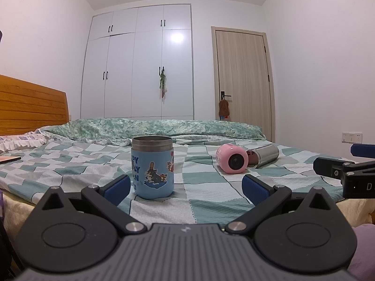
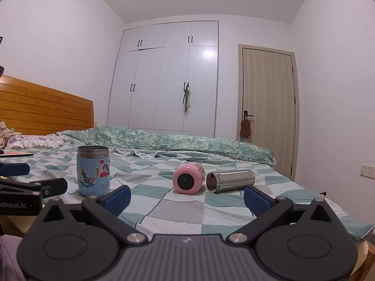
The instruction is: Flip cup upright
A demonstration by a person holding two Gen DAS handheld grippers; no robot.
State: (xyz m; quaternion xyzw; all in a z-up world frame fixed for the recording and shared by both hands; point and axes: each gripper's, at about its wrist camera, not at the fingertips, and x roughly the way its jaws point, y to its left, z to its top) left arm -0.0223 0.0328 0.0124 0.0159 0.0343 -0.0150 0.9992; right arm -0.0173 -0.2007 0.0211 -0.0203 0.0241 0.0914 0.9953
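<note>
I read the left tongs as spread wide, blue pads well apart, nothing pinched between them. The blue cup stands upright on the bed, steel rim up, lower centre of the left wrist view, just beyond the left-hand pad and not touching it. Cartoon stickers on its wall.

Right tongs likewise spread, empty, low over the bed's near edge. In the right wrist view the same blue cup sits centre-left of frame, upright.

Pink cup lies on its side, centre of the right wrist frame, one round end w/ a dark centre facing the camera; can't tell whether that end is mouth or base. Steel cup lies on its side just to the right of it, open mouth toward the pink one; contact btwn them not clear. Both show right of centre in the left wrist view: pink cup, steel cup.

Bed has a green-white checked sheet; folded green quilt along the far side. Wooden headboard at left, white wardrobe upper centre, door at right.
</note>
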